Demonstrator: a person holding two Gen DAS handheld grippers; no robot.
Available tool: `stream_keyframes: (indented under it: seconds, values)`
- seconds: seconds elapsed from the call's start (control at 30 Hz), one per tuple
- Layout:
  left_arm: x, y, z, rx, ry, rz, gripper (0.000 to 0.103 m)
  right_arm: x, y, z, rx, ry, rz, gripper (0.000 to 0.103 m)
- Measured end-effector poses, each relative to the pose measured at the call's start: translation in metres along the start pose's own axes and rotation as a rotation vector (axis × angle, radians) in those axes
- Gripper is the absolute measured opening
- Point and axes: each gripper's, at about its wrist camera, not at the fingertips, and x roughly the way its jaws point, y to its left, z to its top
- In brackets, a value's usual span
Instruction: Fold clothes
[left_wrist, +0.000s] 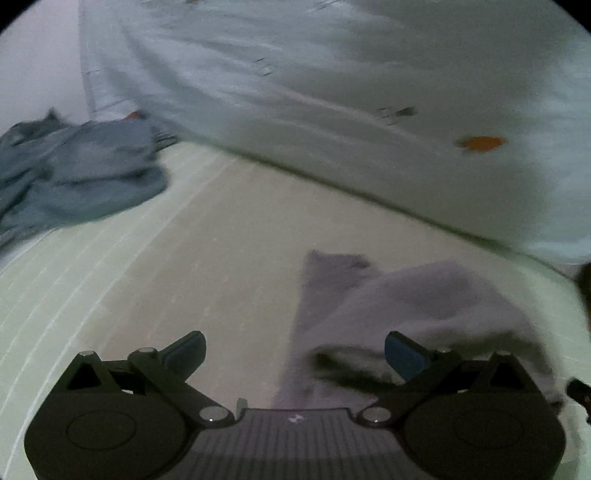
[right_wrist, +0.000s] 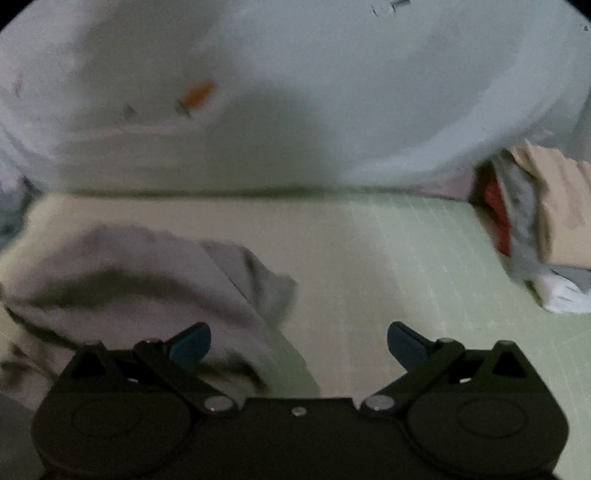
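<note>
Clothes first: in the left wrist view a crumpled lilac garment (left_wrist: 406, 306) lies on the pale green mat (left_wrist: 166, 258), lower right of the frame, reaching under the right fingertip of the left gripper (left_wrist: 293, 350), whose jaws stand spread and hold nothing. A blue-grey garment (left_wrist: 74, 170) sits at the left edge.

In the right wrist view the right gripper (right_wrist: 299, 343) is level, jaws spread and empty; the lilac garment (right_wrist: 147, 280) lies lower left, behind its left fingertip. A pile of clothes (right_wrist: 535, 221) rests at the right edge.

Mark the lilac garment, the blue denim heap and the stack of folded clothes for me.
lilac garment (right_wrist: 147, 273): right wrist view, on its rumpled upper fold.
blue denim heap (left_wrist: 77, 173): left wrist view, middle of the pile.
stack of folded clothes (right_wrist: 554, 206): right wrist view, on the tan top layer.
</note>
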Motion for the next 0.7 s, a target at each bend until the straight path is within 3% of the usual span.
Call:
stream_keyframes:
  seconds: [0.1,0.23,0.33,0.5,0.7]
  values:
    - [0.017,-0.008,-0.003,0.044,0.039,0.046,0.102,0.004,0.002,0.004,0.007,-0.014,0.038,0.103]
    - [0.048,-0.007,-0.015,0.063,0.183,0.189,0.102,0.042,0.004,-0.008,-0.038,0.149,-0.028,0.103]
    - [0.036,0.004,-0.015,0.0,0.155,0.169,0.102,0.053,-0.002,-0.016,0.003,0.201,-0.005,0.103]
    - [0.003,0.01,-0.017,-0.034,0.095,0.131,0.102,0.021,-0.002,-0.013,-0.01,0.123,-0.009,0.103]
    - [-0.024,0.018,-0.043,-0.013,0.125,0.131,0.102,-0.007,-0.009,-0.034,0.028,0.163,0.005,0.103]
